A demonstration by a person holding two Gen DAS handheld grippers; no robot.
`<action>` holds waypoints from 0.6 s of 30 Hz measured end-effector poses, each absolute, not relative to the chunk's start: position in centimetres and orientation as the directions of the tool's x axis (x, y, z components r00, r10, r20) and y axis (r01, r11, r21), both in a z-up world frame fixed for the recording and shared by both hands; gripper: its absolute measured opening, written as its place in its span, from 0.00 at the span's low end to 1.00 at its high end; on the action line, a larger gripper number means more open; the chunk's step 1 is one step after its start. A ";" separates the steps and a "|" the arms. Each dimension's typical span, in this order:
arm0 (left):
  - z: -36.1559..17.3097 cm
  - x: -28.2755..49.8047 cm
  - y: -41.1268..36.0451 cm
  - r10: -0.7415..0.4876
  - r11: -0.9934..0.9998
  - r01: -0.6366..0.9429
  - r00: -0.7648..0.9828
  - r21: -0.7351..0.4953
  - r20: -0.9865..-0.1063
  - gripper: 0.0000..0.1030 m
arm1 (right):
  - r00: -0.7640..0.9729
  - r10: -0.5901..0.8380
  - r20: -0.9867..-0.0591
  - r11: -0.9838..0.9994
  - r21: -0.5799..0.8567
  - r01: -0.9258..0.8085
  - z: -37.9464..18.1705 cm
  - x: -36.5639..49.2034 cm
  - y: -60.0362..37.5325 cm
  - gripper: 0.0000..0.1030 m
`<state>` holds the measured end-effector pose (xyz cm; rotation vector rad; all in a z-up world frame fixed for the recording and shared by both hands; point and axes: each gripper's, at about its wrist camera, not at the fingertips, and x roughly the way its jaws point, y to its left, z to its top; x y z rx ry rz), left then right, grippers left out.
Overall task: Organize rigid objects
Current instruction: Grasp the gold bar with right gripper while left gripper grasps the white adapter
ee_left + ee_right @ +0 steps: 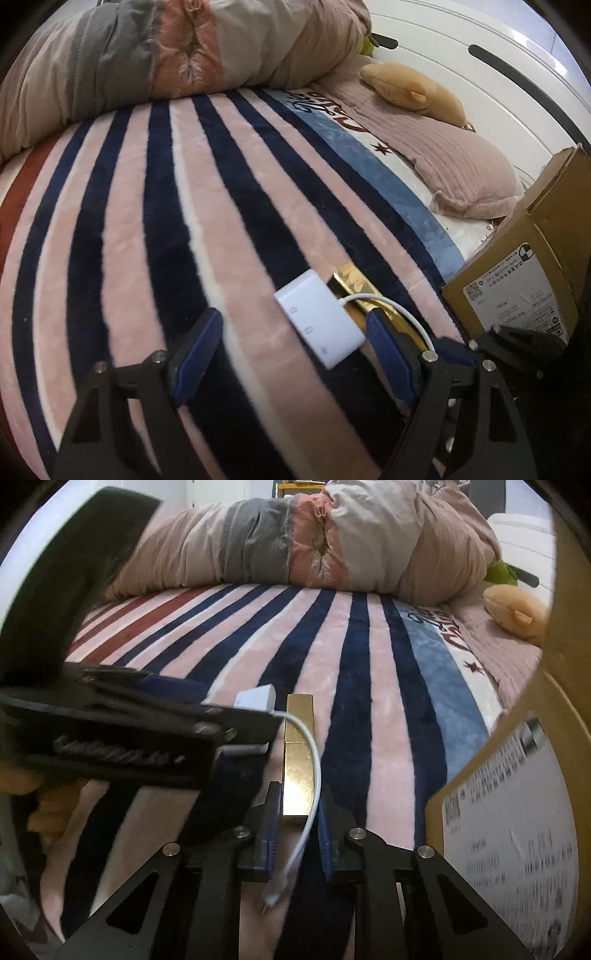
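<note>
A striped blanket [155, 206] covers the bed. A rolled duvet [177, 48] lies at its far side, beside a pink pillow [454, 162] with a tan plush toy [413, 88] on it.

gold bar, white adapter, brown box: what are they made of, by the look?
Gold bar: mirror-glossy gold, sharp edges; metal or foil-wrapped card, can't tell. White adapter: smooth matte white plastic shell, rubbery-looking cable. Brown box: matte kraft cardboard, raw flap edge, white paper label.

cardboard box [517, 266] label print illegible, blanket [184, 221] script unreadable
</note>
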<state>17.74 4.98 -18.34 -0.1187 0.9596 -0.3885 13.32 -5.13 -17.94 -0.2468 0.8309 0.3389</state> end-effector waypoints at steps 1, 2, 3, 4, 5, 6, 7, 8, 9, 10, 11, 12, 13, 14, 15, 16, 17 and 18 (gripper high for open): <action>-18.4 17.8 4.7 -0.370 0.925 0.276 0.509 -0.259 -0.778 0.70 | 0.620 0.202 -0.758 0.920 -0.070 -0.386 -17.9 13.0 -5.3 0.13; -18.5 17.8 4.5 -0.363 0.927 0.283 0.507 -0.248 -0.782 0.64 | 0.618 0.203 -0.760 0.921 -0.066 -0.384 -17.8 12.8 -5.4 0.13; -18.6 17.8 4.3 -0.363 0.926 0.290 0.505 -0.242 -0.783 0.61 | 0.617 0.198 -0.762 0.922 -0.069 -0.381 -17.8 12.6 -5.4 0.13; -18.6 17.8 4.2 -0.367 0.924 0.295 0.502 -0.244 -0.783 0.52 | 0.619 0.194 -0.761 0.922 -0.074 -0.380 -17.8 12.4 -5.4 0.13; -18.7 17.8 4.1 -0.381 0.918 0.300 0.493 -0.258 -0.782 0.39 | 0.621 0.192 -0.760 0.922 -0.077 -0.379 -17.9 12.2 -5.4 0.13; -18.6 17.7 4.3 -0.388 0.916 0.300 0.485 -0.267 -0.784 0.35 | 0.621 0.192 -0.760 0.922 -0.077 -0.379 -17.9 12.1 -5.4 0.13; -18.6 17.6 4.2 -0.383 0.918 0.295 0.484 -0.265 -0.787 0.33 | 0.621 0.192 -0.760 0.922 -0.077 -0.380 -17.9 12.1 -5.3 0.13; -18.6 17.5 4.3 -0.378 0.920 0.295 0.485 -0.259 -0.789 0.30 | 0.621 0.193 -0.760 0.922 -0.075 -0.379 -18.0 12.1 -5.3 0.13; -18.5 17.3 4.3 -0.378 0.919 0.297 0.482 -0.259 -0.791 0.28 | 0.619 0.195 -0.760 0.922 -0.072 -0.380 -17.9 12.1 -5.3 0.13; -18.4 17.1 4.5 -0.378 0.919 0.294 0.479 -0.261 -0.792 0.26 | 0.618 0.199 -0.761 0.922 -0.068 -0.381 -17.9 12.0 -5.3 0.13; -18.3 16.8 4.7 -0.376 0.921 0.287 0.478 -0.264 -0.794 0.26 | 0.616 0.204 -0.761 0.922 -0.063 -0.383 -17.9 11.9 -5.4 0.13; -18.1 16.5 5.0 -0.372 0.923 0.280 0.478 -0.263 -0.796 0.26 | 0.614 0.208 -0.762 0.921 -0.059 -0.385 -17.9 11.8 -5.3 0.13; -17.9 16.0 5.3 -0.362 0.928 0.272 0.481 -0.256 -0.799 0.26 | 0.610 0.214 -0.763 0.920 -0.052 -0.387 -17.8 11.7 -5.3 0.13; -17.5 15.5 5.7 -0.349 0.933 0.265 0.489 -0.245 -0.800 0.26 | 0.607 0.220 -0.763 0.920 -0.045 -0.390 -17.8 11.5 -5.4 0.13; -17.1 14.7 6.2 -0.338 0.937 0.258 0.495 -0.236 -0.800 0.26 | 0.604 0.227 -0.764 0.918 -0.038 -0.394 -17.8 11.3 -5.4 0.13; -16.9 14.1 6.5 -0.330 0.940 0.254 0.497 -0.229 -0.802 0.26 | 0.599 0.236 -0.765 0.916 -0.030 -0.400 -17.7 11.1 -5.4 0.13; -16.5 13.3 6.9 -0.317 0.944 0.249 0.503 -0.217 -0.804 0.26 | 0.592 0.246 -0.767 0.913 -0.020 -0.406 -17.6 10.8 -5.4 0.13; -16.2 12.6 7.3 -0.307 0.947 0.245 0.508 -0.207 -0.805 0.26 | 0.586 0.254 -0.769 0.911 -0.013 -0.411 -17.6 10.6 -5.5 0.13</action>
